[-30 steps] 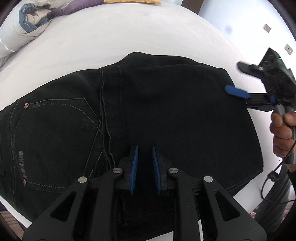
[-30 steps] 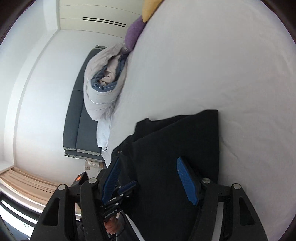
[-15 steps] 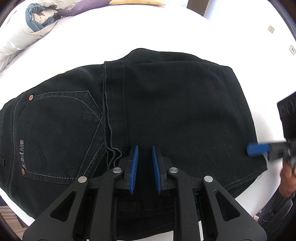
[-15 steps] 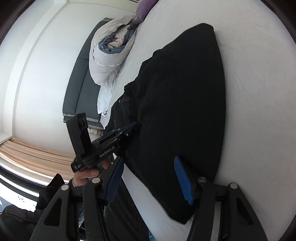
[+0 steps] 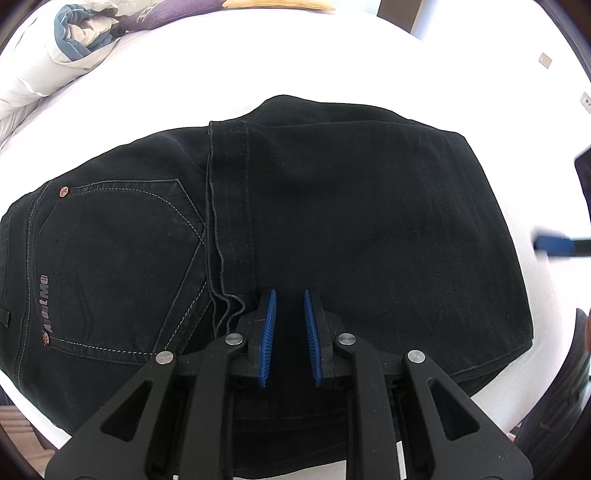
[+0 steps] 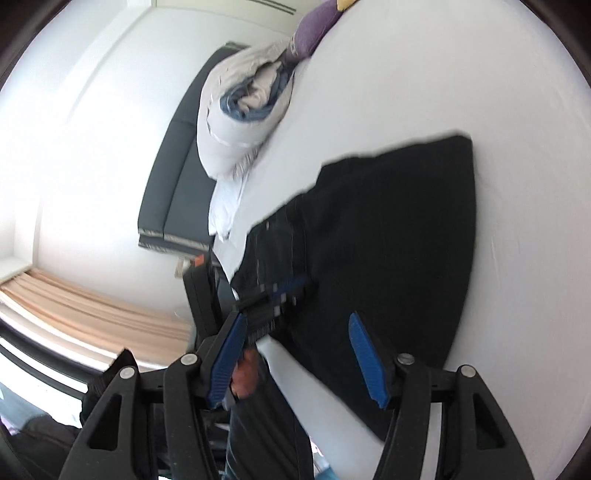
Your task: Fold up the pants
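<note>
1 pair of black pants (image 5: 332,229) lies folded on the white bed (image 5: 295,55), spread flat across the near part of the sheet. On its left side 1 back pocket (image 5: 110,258) shows, outlined in pale stitching, with 2 copper rivets visible and 1 line of small silver lettering along the pocket's edge. A doubled leg hem (image 5: 229,206) runs down the middle of the pile, over the seat of the pants.

2 grippers are in view. The left gripper (image 5: 290,295) points steeply down at the near edge of the pants, its 2 blue pads drawn narrow with only a slim gap, and dark cloth shows in that gap; whether the pads actually pinch a fold cannot be told from this view. The right gripper (image 6: 297,321) hangs off the right end of the pants, its 2 pads set wide apart with nothing between them. Its jaws have just opened a little. In the left wrist view only 1 blue pad of it shows, blurred, at the right edge, clear of the cloth.

At the far corner of the bed sit 1 rolled white and blue duvet (image 6: 243,110), 1 purple cushion (image 6: 314,26) and 1 yellow cushion (image 5: 280,3). A dark sofa (image 6: 173,192) stands by the wall beyond.
</note>
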A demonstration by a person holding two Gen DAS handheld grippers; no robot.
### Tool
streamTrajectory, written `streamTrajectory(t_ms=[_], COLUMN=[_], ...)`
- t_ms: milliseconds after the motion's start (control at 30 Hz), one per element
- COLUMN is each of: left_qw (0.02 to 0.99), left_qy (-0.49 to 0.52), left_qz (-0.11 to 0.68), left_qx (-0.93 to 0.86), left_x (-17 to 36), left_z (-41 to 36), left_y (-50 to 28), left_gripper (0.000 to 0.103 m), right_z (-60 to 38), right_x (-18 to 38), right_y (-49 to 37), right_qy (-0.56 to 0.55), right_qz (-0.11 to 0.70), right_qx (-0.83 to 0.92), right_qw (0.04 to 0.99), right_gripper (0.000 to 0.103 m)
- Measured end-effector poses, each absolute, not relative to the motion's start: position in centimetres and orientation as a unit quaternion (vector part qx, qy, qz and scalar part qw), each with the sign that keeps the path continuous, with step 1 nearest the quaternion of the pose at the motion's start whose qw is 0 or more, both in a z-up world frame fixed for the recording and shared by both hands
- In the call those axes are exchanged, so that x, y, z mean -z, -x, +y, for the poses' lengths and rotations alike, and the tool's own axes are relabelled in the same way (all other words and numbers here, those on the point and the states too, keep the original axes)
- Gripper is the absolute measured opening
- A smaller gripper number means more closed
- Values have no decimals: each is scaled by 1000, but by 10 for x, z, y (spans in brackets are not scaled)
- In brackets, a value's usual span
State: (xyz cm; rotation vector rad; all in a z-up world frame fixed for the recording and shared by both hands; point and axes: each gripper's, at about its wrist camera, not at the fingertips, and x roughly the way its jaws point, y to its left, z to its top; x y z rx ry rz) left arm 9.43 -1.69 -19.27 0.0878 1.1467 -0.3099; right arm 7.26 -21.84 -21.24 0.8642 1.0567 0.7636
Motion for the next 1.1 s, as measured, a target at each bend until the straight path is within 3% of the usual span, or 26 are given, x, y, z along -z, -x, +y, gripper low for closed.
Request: streamTrajectory(t_ms=[267, 467, 600, 667, 733, 767, 933, 1100], left_qw=[827, 831, 842, 854, 865, 873, 861, 825], left_qy=[-31, -18, 49, 79, 135, 168, 356, 446], left_qz=[541, 535, 519, 505, 478, 456, 363, 347], left_qx=[151, 154, 140, 98, 66, 46, -23, -24], left_x=[189, 185, 171, 160, 149, 142, 132, 156], left_z=[-6, 3, 36, 65, 105, 128, 247, 309], left_y=[-94, -94, -85, -76, -61, -51, -2, 3], left_gripper=[16, 16, 17, 28, 89, 96, 97, 97], right_z=[-211, -219, -205, -197, -187, -184, -169, -153], right_x=[260, 262, 246, 242, 241, 241, 238, 234], right_y=[-125, -100, -70, -61, -58, -58, -64, -68], right_qy=[-428, -440, -453, -451, -444, -441, -450, -449], right_qz=[507, 491, 460, 456, 463, 465, 463, 464], right_qx=[-289, -286, -316, -328, -333, -334, -342, -344], right_qw=[690, 695, 695, 694, 691, 691, 683, 682], right_gripper=[66, 66, 70, 71, 71, 71, 71, 71])
